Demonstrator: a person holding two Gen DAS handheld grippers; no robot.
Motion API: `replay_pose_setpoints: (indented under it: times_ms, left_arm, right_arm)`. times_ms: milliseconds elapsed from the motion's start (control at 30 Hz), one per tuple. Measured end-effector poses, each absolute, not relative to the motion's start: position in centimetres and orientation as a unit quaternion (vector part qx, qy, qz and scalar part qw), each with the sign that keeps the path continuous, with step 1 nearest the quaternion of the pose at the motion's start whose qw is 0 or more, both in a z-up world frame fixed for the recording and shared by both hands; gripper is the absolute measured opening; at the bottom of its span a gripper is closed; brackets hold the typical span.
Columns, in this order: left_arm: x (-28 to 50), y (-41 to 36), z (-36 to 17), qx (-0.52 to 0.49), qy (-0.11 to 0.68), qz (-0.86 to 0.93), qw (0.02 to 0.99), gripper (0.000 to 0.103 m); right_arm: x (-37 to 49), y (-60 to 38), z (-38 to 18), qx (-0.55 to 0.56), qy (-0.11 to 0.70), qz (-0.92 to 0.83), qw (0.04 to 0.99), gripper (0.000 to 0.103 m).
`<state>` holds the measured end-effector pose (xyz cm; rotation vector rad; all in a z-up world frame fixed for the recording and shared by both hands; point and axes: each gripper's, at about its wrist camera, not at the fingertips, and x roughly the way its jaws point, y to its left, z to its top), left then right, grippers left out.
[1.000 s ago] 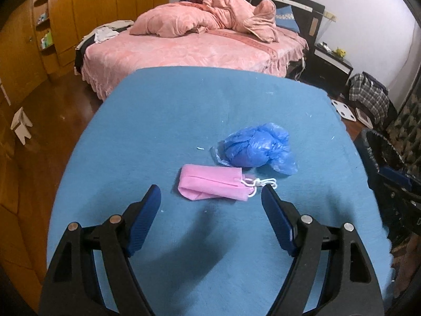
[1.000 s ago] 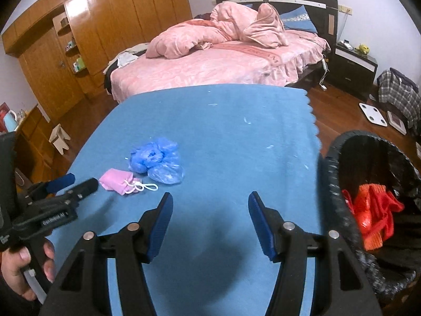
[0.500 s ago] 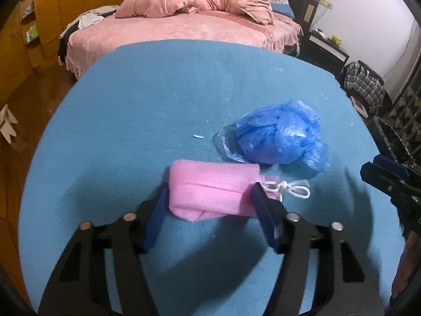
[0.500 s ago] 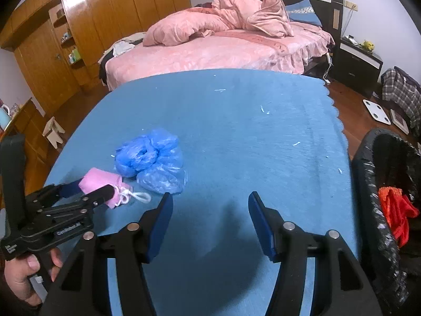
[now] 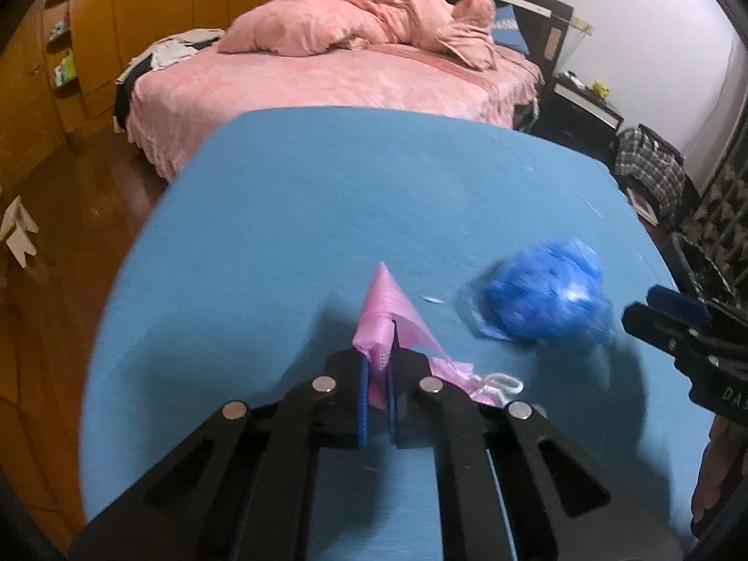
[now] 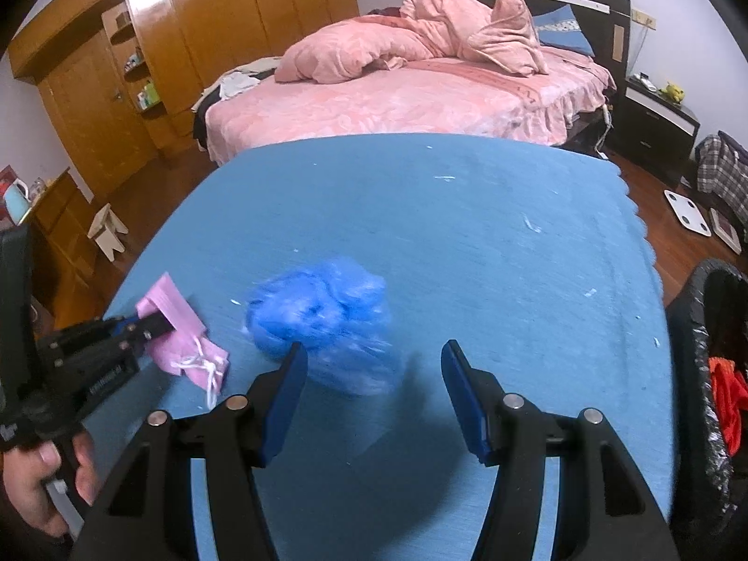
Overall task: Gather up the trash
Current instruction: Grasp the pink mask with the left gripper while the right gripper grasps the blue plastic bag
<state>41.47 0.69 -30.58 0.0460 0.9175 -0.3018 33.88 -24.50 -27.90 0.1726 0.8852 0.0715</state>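
Observation:
My left gripper (image 5: 377, 355) is shut on a pink face mask (image 5: 384, 308), pinched into a peak, its white ear loops (image 5: 500, 381) trailing on the blue table cover (image 5: 327, 196). From the right wrist view the left gripper (image 6: 140, 325) holds the mask (image 6: 184, 346) at the table's left. A crumpled blue plastic bag (image 6: 322, 313) lies just beyond my right gripper (image 6: 374, 360), which is open, its left finger (image 6: 285, 388) beside the bag. The bag (image 5: 547, 299) also shows in the left wrist view, right of the mask.
A black-lined trash bin (image 6: 701, 374) with red-orange trash (image 6: 727, 397) inside stands off the table's right edge. A pink bed (image 6: 411, 93) lies beyond the table, wooden wardrobes (image 6: 187, 46) at left, a small stool (image 6: 108, 233) on the floor.
My left gripper closed on the pink mask and bunched it upward. My right gripper moved left and forward toward the blue bag, still open.

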Motion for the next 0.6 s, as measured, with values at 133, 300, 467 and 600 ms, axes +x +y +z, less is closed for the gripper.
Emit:
replay_pose_setpoints:
  times_ms: [133,300,467,600]
  left_arm:
    - [42.4,2.7,-30.2,0.022,0.439,-0.136,0.888,0.005]
    - [42.8,3.5,-30.3,0.02,0.438,-0.138,0.888,0.005]
    - [43.0,3.5,-30.8,0.02,0.439,-0.142,0.887,0.005]
    - [43.0,3.6,-30.9,0.018,0.441,-0.142,0.886,0.005]
  right_arm:
    - [34.8,-23.2,-27.8,0.083,0.425,0.04,0.9,0.059]
    - [36.1,-21.9,-28.2,0.079,0.426,0.041,0.9,0.059]
    - [37.3,-21.2,-29.5,0.073,0.437,0.046,0.895,0.06]
    - [37.7,-21.1,-30.1,0.084,0.448,0.063,0.888,0.045]
